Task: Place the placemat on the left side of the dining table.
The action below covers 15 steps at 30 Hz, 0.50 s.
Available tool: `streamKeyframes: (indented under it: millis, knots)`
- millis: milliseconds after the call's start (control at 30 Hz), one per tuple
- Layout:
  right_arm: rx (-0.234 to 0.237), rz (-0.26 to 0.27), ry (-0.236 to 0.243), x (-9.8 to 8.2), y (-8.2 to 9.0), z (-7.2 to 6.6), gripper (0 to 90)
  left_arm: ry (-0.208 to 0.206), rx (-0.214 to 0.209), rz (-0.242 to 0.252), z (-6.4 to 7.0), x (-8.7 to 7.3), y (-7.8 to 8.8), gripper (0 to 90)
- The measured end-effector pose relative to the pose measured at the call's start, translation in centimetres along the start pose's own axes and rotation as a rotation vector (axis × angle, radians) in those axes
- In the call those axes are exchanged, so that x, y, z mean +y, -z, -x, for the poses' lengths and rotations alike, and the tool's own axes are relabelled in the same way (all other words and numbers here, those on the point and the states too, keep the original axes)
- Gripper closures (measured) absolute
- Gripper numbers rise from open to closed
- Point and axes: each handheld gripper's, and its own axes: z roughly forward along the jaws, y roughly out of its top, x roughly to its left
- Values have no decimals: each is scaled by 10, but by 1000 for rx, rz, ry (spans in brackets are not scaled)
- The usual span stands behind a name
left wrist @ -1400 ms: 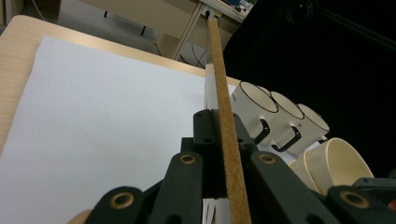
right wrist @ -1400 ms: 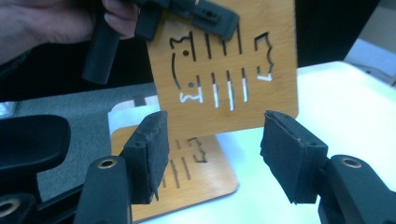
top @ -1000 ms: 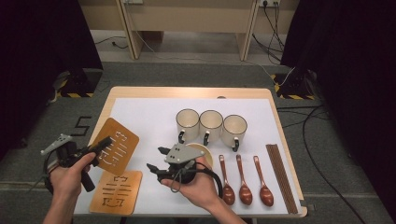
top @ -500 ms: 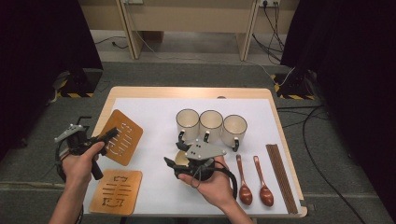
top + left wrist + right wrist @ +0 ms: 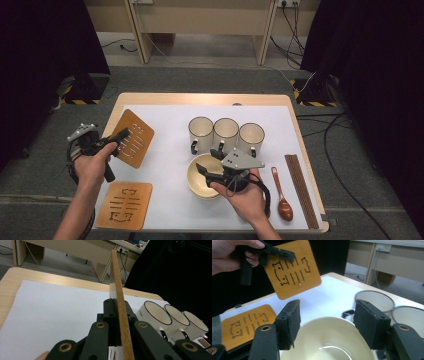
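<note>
Grey carpet [image 5: 210,80] all round, black curtains [image 5: 45,45] hanging at nine and three o'clock, a pale wooden desk [image 5: 200,20] at twelve (cables [image 5: 295,30] trailing beneath it).

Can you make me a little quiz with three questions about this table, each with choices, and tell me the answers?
1. Where is the bowl?
A. in front of the mugs
B. on the flat mat
C. on the floor

2. How many mugs stand in the row?
A. two
B. three
C. five

3. What are the left tongs doing?
A. hanging open
B. pinching the lifted mat
C. holding a spoon

Answers:
1 A, the bowl sits on the white sheet just on the person's side of the mugs.
2 B, three cream mugs stand side by side.
3 B, the left gripper view shows the mat's edge squeezed between them.
</note>
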Motion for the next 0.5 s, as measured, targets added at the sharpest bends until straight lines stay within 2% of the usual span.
streamKeyframes:
  millis: [133, 333, 500]
  knots:
    - [-50, -20, -7, -3, 6, 8, 375, -4, 10, 7, 1, 4, -7, 855]
    - [-106, -14, -16, -5, 15, 16, 366, 3, 18, 12, 3, 11, -17, 855]
    - [-108, 2, -40, -8, 21, 22, 421, 3, 21, 8, 4, 13, -25, 855]
